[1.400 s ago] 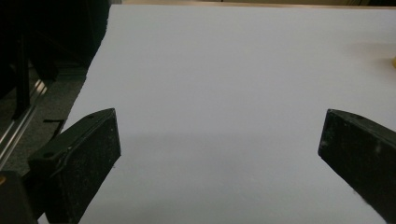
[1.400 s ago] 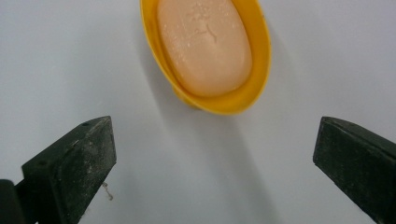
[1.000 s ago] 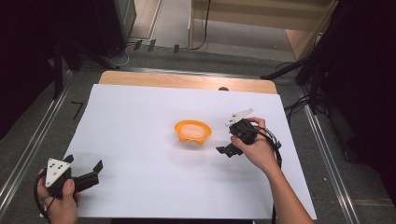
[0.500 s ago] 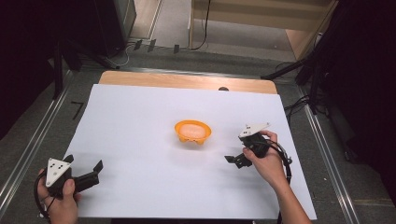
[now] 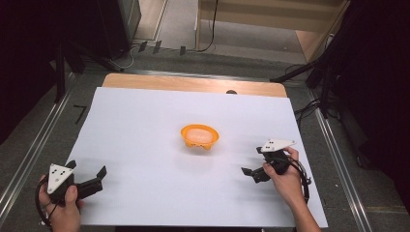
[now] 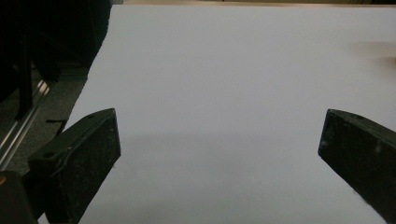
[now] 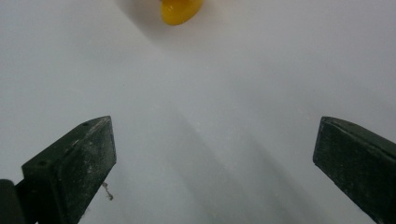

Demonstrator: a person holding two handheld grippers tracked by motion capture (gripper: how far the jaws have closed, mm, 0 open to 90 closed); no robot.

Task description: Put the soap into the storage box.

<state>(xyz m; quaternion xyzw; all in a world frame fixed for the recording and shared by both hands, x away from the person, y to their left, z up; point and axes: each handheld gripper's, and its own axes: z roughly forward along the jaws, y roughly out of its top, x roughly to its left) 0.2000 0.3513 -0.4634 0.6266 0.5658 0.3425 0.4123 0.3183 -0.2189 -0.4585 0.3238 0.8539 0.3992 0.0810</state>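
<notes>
A small orange bowl [image 5: 199,136] with something pale inside sits near the middle of the white sheet [image 5: 145,121]. My right gripper [image 5: 252,161] is held low over the sheet, to the right of the bowl and nearer the person, with its jaws wide apart and nothing in them. In the right gripper view the open gripper [image 7: 215,149] points at bare sheet, and the bowl's edge [image 7: 181,10] shows at the top. My left gripper [image 5: 88,169] rests at the front left corner, open and empty. In its own view the left gripper [image 6: 219,144] faces plain white sheet.
The white sheet covers most of a wooden table [image 5: 193,84], whose far edge shows bare with a small dark spot [image 5: 231,92]. Metal rails [image 5: 29,159] run along both sides. Cables [image 5: 309,108] lie on the floor at the right.
My right gripper has drawn back from beside the bowl, moving right and toward the person. The left gripper and the bowl have stayed where they were.
</notes>
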